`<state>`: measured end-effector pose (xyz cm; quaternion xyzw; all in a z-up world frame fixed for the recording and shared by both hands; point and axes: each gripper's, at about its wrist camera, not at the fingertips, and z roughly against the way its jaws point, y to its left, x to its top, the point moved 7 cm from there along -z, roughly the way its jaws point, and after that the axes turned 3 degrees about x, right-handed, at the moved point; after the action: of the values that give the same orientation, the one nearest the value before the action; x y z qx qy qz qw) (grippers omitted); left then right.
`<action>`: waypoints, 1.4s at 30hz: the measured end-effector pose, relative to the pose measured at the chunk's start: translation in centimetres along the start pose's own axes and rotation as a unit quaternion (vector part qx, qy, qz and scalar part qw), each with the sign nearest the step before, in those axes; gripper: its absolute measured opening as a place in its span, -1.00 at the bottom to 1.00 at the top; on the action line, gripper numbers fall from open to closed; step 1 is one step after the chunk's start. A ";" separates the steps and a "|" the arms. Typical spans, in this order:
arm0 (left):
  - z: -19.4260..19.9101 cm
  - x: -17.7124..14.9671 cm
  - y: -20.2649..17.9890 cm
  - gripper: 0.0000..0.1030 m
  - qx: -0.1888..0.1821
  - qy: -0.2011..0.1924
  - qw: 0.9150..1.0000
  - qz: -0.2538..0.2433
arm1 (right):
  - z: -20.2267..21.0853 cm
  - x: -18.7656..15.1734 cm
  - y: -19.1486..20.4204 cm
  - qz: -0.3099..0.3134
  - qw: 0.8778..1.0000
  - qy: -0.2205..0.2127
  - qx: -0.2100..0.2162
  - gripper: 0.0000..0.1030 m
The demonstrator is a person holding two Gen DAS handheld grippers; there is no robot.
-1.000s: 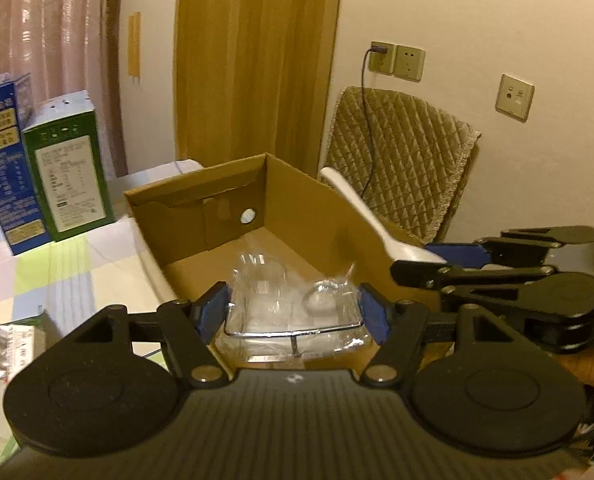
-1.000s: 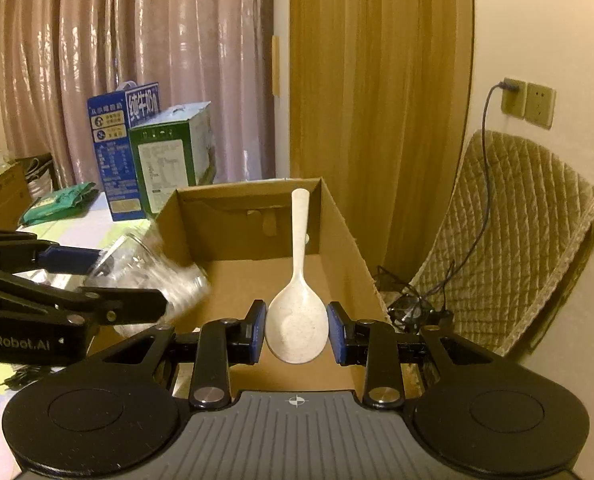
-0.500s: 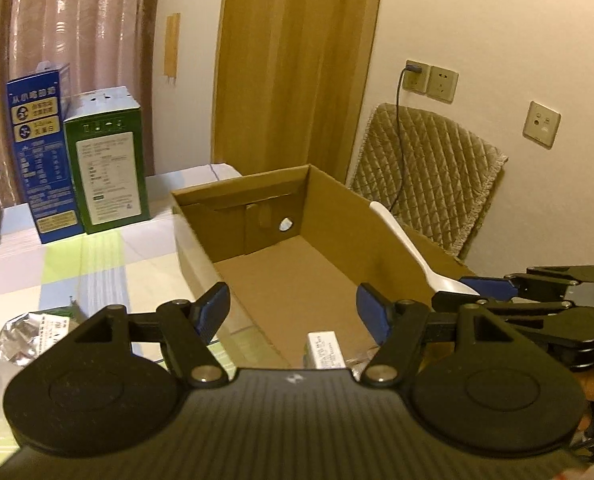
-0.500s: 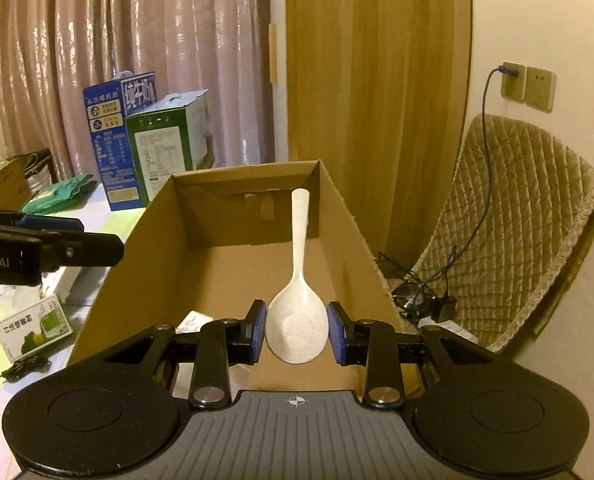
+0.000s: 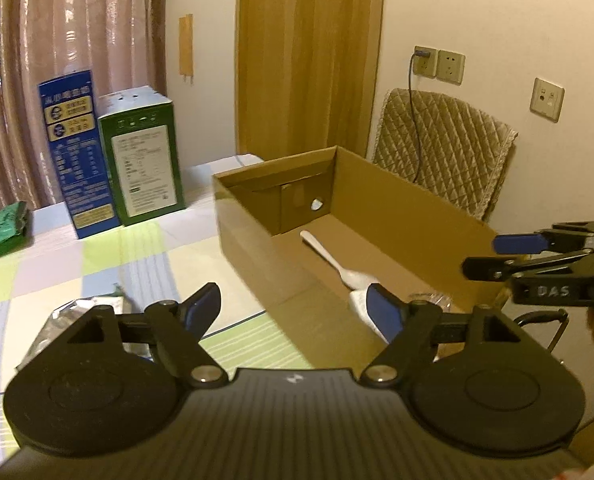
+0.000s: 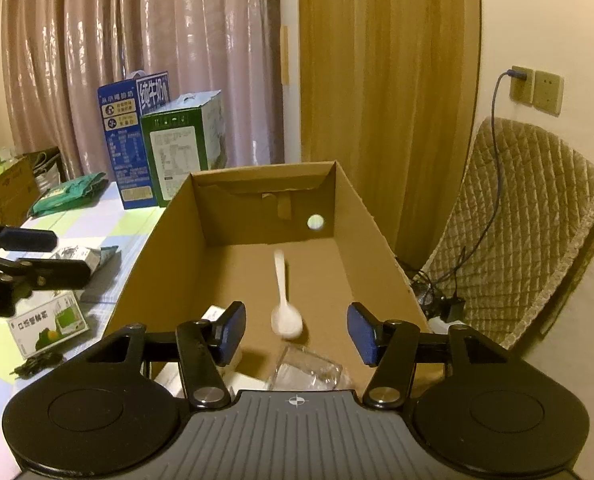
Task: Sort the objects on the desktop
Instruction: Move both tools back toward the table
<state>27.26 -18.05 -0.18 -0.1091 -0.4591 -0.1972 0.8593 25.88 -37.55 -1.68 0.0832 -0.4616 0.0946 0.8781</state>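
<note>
Right gripper (image 6: 293,332) jaws opening, nothing between them; spoon (image 6: 284,312) blurred, in box (image 6: 149,256) at counter's far corner. Left gripper (image 5: 293,308) opening, empty. Risk: spoon strikes glass (image 6: 305,372), which may crack.

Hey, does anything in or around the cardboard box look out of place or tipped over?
Yes: a clear glass lies on its side at the cardboard box's near end, beside the white spoon. On the table, a crumpled foil packet looks untidy.
</note>
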 end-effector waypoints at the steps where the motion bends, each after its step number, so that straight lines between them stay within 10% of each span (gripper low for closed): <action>1: 0.3 -0.2 0.4 0.49 0.003 0.000 1.000 0.001 | 0.2 -0.1 0.1 0.001 1.000 0.001 0.000 0.06; 29: 9.8 -6.0 10.9 0.97 0.094 0.013 0.995 0.028 | 2.9 2.1 10.4 0.059 0.997 -0.016 0.042 0.96; 42: 11.8 -7.7 14.0 0.97 0.112 0.027 0.992 0.055 | 2.1 2.7 15.0 0.068 0.994 -0.010 0.081 0.96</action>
<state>20.79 0.75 -0.17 -0.0317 -0.4486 -0.1001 0.8876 22.02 -23.29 2.61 0.1231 -0.4662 0.1902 0.8552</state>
